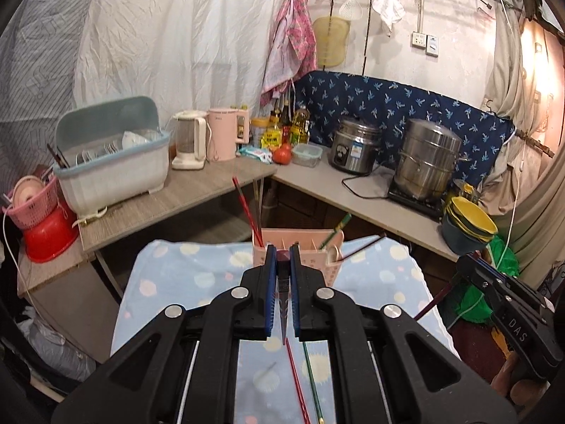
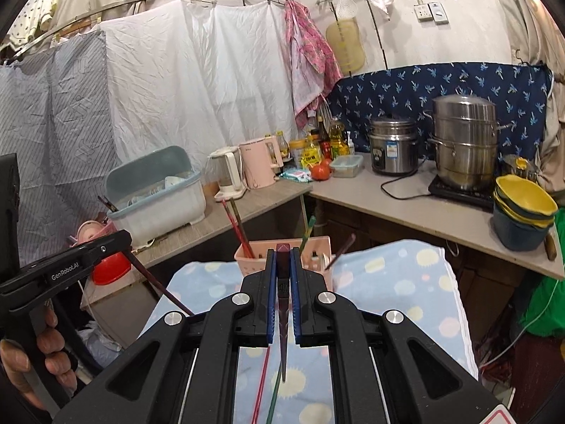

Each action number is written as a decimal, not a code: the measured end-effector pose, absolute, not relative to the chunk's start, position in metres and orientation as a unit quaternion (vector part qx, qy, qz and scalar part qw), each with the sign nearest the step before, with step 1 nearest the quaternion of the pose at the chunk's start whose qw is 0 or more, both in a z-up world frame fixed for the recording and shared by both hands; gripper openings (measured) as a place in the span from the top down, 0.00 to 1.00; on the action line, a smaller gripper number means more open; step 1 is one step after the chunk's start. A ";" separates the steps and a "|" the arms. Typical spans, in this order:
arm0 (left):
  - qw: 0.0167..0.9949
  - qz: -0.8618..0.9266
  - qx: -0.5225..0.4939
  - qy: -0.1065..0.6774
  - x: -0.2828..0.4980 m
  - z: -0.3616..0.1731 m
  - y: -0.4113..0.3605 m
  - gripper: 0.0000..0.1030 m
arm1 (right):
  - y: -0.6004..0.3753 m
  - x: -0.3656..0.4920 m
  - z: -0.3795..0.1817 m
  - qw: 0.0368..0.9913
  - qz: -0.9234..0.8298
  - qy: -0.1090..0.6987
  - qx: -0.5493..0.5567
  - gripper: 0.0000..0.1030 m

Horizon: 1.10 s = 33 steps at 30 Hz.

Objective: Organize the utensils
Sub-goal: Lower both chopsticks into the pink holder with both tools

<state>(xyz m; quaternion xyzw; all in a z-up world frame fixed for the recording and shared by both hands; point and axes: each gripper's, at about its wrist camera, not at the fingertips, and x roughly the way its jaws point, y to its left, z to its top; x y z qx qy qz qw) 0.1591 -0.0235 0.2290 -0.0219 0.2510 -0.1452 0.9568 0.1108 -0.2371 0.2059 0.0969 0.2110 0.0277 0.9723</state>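
Note:
A pink utensil holder (image 1: 300, 247) stands at the far end of a table covered by a light blue dotted cloth (image 1: 197, 275); it holds red chopsticks (image 1: 247, 208), a green chopstick (image 1: 335, 229) and a spoon. My left gripper (image 1: 283, 251) is shut on a dark purple chopstick (image 1: 283, 289), just short of the holder. My right gripper (image 2: 282, 252) is shut on another dark purple chopstick (image 2: 282, 300), also close before the holder (image 2: 314, 247). A red chopstick (image 1: 296, 378) and a green chopstick (image 1: 312, 378) lie on the cloth below the grippers.
Behind the table runs an L-shaped counter (image 1: 197, 190) with a dish rack bin (image 1: 113, 162), kettles (image 1: 190, 141), bottles, a rice cooker (image 1: 355, 148), a steamer pot (image 1: 429, 162) and stacked bowls (image 1: 466, 222). A pink basket (image 1: 31, 201) sits at the left.

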 end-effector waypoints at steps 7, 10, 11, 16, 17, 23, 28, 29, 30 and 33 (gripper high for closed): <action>0.964 -0.138 -0.009 0.228 0.212 0.258 -0.039 0.93 | -0.240 0.173 0.231 0.974 0.039 0.200 0.097 0.93; 0.967 -0.137 -0.012 0.216 0.234 0.271 -0.043 0.93 | -0.238 0.200 0.246 0.978 0.039 0.187 0.087 0.93; 0.968 -0.137 -0.014 0.211 0.241 0.275 -0.043 0.93 | -0.237 0.210 0.251 0.979 0.037 0.182 0.083 0.93; 0.972 -0.135 -0.028 0.192 0.277 0.292 -0.048 0.93 | -0.236 0.256 0.264 0.979 0.034 0.179 0.089 0.93; 0.973 -0.132 -0.028 0.186 0.285 0.295 -0.049 0.93 | -0.236 0.264 0.265 0.979 0.031 0.180 0.088 0.93; 0.976 -0.119 -0.034 0.178 0.326 0.293 -0.053 0.93 | -0.230 0.304 0.258 0.981 0.022 0.177 0.081 0.93; 0.977 -0.116 -0.026 0.179 0.342 0.276 -0.057 0.93 | -0.229 0.329 0.243 0.979 0.018 0.184 0.087 0.93; 0.976 -0.118 -0.028 0.183 0.347 0.270 -0.057 0.93 | -0.229 0.333 0.238 0.978 0.019 0.188 0.090 0.93; 0.975 -0.118 -0.029 0.186 0.350 0.265 -0.057 0.93 | -0.228 0.335 0.233 0.977 0.019 0.191 0.091 0.93; 0.973 -0.123 -0.032 0.193 0.355 0.249 -0.057 0.93 | -0.225 0.341 0.215 0.974 0.020 0.207 0.089 0.93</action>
